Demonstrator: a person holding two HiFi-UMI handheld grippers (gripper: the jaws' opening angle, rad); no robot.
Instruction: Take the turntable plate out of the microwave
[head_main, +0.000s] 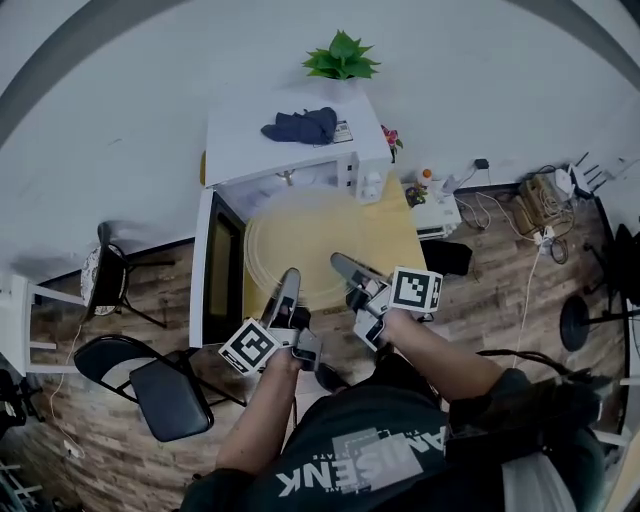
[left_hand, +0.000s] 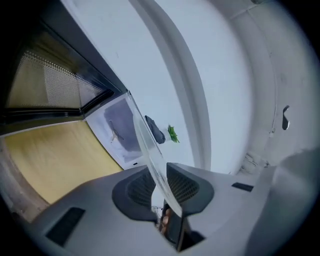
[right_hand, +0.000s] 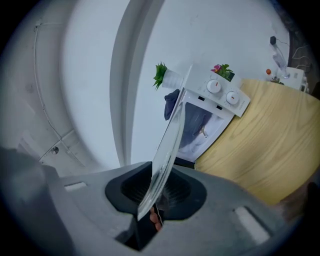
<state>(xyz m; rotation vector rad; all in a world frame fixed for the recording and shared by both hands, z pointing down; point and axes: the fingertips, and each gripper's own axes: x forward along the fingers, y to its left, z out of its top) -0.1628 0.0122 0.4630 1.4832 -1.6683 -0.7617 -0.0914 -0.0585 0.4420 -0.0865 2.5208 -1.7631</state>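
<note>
The clear glass turntable plate (head_main: 296, 250) hangs above the wooden table (head_main: 398, 238), in front of the white microwave (head_main: 290, 150), whose door (head_main: 222, 268) stands open to the left. My left gripper (head_main: 288, 283) is shut on the plate's near left rim. My right gripper (head_main: 342, 264) is shut on its near right rim. In the left gripper view the plate (left_hand: 150, 150) runs edge-on between the pads of that gripper (left_hand: 162, 187). The right gripper view likewise shows the plate (right_hand: 170, 142) clamped in that gripper (right_hand: 157, 192), with the microwave (right_hand: 212, 105) beyond.
A potted plant (head_main: 341, 57) and a dark cloth (head_main: 302, 126) sit on top of the microwave. Black chairs (head_main: 165, 390) stand at the left on the wood floor. A white box (head_main: 436, 216), cables and small items lie at the right.
</note>
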